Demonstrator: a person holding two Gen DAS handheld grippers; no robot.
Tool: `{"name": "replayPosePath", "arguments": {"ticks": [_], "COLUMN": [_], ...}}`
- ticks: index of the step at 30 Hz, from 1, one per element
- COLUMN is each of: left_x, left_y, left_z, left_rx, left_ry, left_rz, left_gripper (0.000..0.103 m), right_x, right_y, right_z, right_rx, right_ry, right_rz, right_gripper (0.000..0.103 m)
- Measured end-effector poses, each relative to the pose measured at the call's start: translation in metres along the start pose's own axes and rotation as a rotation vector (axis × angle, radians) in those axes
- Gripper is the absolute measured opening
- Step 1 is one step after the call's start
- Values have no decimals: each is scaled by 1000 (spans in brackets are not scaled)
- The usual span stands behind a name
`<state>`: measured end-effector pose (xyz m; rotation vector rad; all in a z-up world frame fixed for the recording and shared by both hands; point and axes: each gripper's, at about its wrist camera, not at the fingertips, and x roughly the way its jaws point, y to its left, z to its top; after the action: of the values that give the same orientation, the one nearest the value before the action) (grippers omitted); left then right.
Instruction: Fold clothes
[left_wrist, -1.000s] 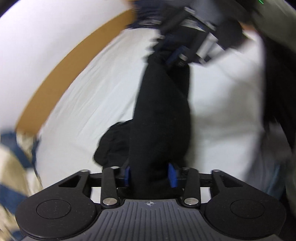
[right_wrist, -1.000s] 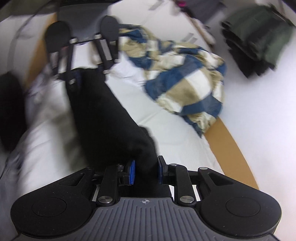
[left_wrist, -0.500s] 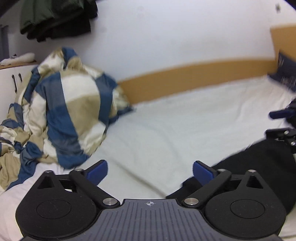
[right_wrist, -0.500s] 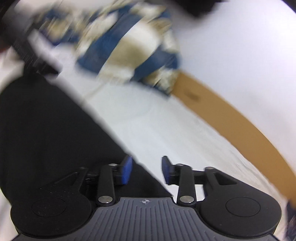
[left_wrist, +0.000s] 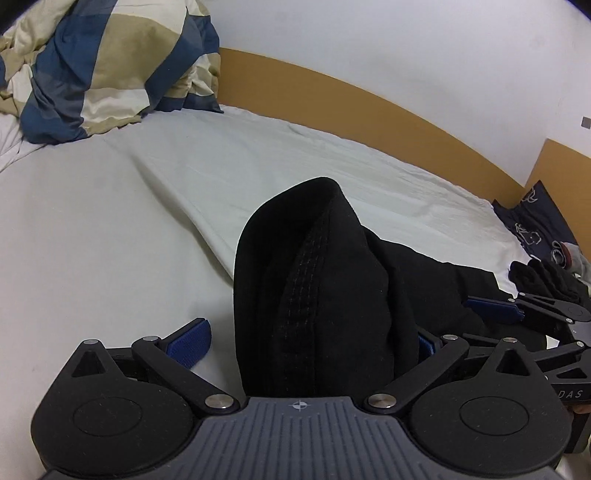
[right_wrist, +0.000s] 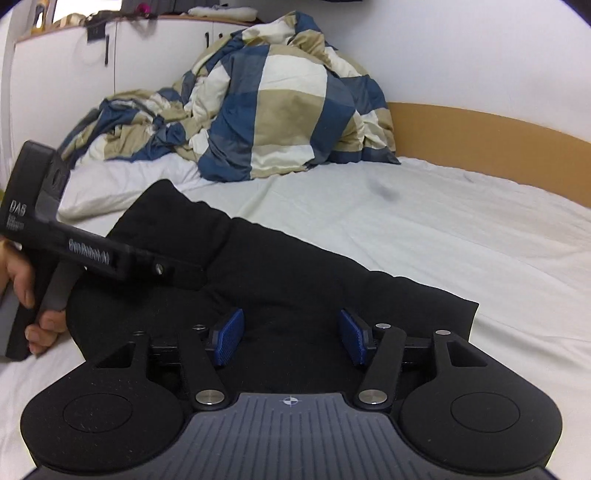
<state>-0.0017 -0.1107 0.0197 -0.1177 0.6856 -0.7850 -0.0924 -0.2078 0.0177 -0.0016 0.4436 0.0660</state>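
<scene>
The black garment (left_wrist: 332, 295) lies crumpled on the bed's white sheet (left_wrist: 110, 229), its bunched end rising between the spread pads of the left claw (left_wrist: 310, 343), which stands wide and grips nothing. The right claw (right_wrist: 291, 338) has just been opening; the cloth lies loose beneath its parted pads. Beyond the garment a blue-and-beige checked duvet (right_wrist: 273, 110) is heaped against the orange bed frame (left_wrist: 369, 107). Dark clothes (left_wrist: 543, 236) sit near the frame's corner.
</scene>
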Motion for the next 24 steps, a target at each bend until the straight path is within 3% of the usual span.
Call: {"name": "replayPosePath", "arguments": {"ticks": [2,5,7,8,10,13,15,16,18,21,24], "left_x": [-4,-37,-64,-73,-90,-72,-37,-23,-15,-5,-13], "left_y": [2,-24,-53,-65,-88,-108,-102,-90,-71,-64,-69], "left_z": [6,7,14,18,27,30,23,17,-1,6,6], "left_rx": [-9,86,132,133,138,224,239,226,188,168,225], "left_ry": [-21,-122,-255,-288,-349,-284,-202,-180,-196,-184,-202], "left_rz": [0,85,192,179,151,120,221,310,320,314,370], "left_gripper": [103,103,103,103,103,103,103,103,103,103,103], "right_x": [-8,-35,-57,-64,-62,-47,-36,-35,-31,-21,-20], "right_y": [0,2,-3,0,2,-5,-11,-16,-27,-47,-59], "right_z": [-7,-28,-47,-47,-41,-39,-43,-43,-43,-45,-48], "right_rx": [8,5,-5,-13,-11,23,48,73,131,235,303], "right_ry": [-7,-50,-137,-181,-199,-80,-32,-25,-5,52,59], "right_rz": [5,12,3,-38,-119,-86,-78,-73,-51,26,76], "right_gripper": [63,67,76,85,88,89,95,97,103,103,103]}}
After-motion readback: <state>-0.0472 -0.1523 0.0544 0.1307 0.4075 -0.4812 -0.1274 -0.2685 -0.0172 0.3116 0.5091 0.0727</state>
